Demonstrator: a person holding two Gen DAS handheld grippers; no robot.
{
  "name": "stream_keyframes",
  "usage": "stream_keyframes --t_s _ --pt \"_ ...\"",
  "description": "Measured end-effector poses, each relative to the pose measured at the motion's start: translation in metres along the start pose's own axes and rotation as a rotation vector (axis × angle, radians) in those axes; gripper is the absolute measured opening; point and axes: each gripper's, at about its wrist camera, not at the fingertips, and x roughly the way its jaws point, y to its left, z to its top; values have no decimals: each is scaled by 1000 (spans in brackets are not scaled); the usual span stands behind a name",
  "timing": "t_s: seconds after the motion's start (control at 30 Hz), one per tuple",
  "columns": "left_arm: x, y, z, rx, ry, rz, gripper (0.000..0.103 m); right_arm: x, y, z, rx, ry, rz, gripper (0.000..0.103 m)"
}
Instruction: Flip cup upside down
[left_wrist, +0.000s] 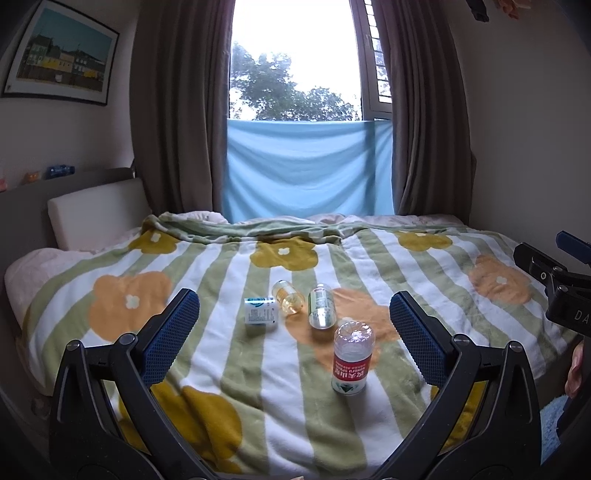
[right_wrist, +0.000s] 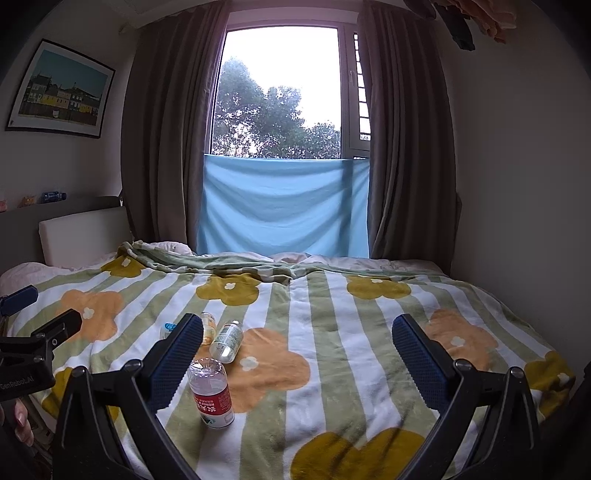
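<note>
A clear plastic bottle with a red label (left_wrist: 352, 360) stands on the flowered blanket (left_wrist: 229, 369). Its dimpled base is on top and its label text reads upside down. The same bottle (right_wrist: 212, 393) appears just right of my right gripper's left finger. My left gripper (left_wrist: 294, 295) is open, hovering over the near side of the bed, with the bottle low between its fingers and nearer the right one. My right gripper (right_wrist: 298, 319) is open too, with nothing between its fingers.
Three small bottles lie on their sides behind the standing one: green-labelled (left_wrist: 321, 306), yellow-filled (left_wrist: 286, 297) and blue-and-white-labelled (left_wrist: 260, 312). A white pillow (left_wrist: 96, 210) leans on the headboard at the left. Curtains and a window with a blue cloth (left_wrist: 306, 170) stand behind the bed.
</note>
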Motion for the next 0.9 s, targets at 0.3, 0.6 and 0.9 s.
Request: stream_keyframes --t_s 0.3,0.6,0.9 --pt "0 -5 -2 20 -4 7 103 -2 -2 0 -1 -8 -2 102" --pt "-2 -4 -3 4 -15 37 103 -3 0 0 0 -6 -3 102" --pt "-7 -6 -2 -7 -49 15 103 -3 0 1 2 -7 -6 102"
